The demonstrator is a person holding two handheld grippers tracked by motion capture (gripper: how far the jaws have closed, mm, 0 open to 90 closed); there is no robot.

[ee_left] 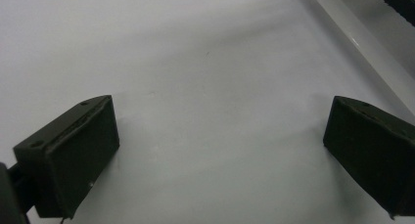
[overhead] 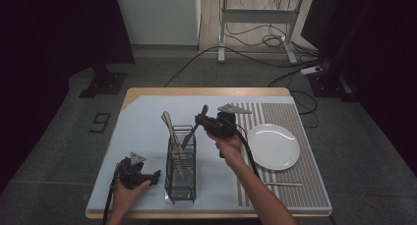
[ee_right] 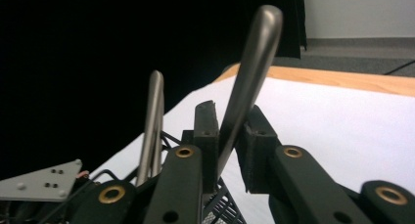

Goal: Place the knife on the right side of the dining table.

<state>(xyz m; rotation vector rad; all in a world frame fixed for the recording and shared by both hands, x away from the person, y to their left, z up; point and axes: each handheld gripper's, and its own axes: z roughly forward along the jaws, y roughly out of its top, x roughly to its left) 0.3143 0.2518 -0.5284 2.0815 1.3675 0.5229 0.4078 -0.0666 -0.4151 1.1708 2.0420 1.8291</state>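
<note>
A black wire cutlery basket [overhead: 180,173] stands on the pale blue mat, left of centre. My right gripper [overhead: 200,120] hovers over the basket's far end, shut on the handle of a metal utensil [overhead: 189,136] whose lower end slants down into the basket. In the right gripper view the rounded handle [ee_right: 249,72] rises between the two pads of this gripper [ee_right: 227,131], which press on it. Another utensil handle [ee_right: 152,116] stands up from the basket beside it. My left gripper [overhead: 155,176] rests low on the mat, left of the basket, open with nothing between its jaws [ee_left: 220,145].
A white plate [overhead: 273,146] lies on the striped placemat [overhead: 300,185] to the right, with a thin pale stick [overhead: 282,184] near the front edge. Two more utensils [overhead: 169,124] lean in the basket. Cables and a desk frame [overhead: 255,23] are on the floor beyond the table.
</note>
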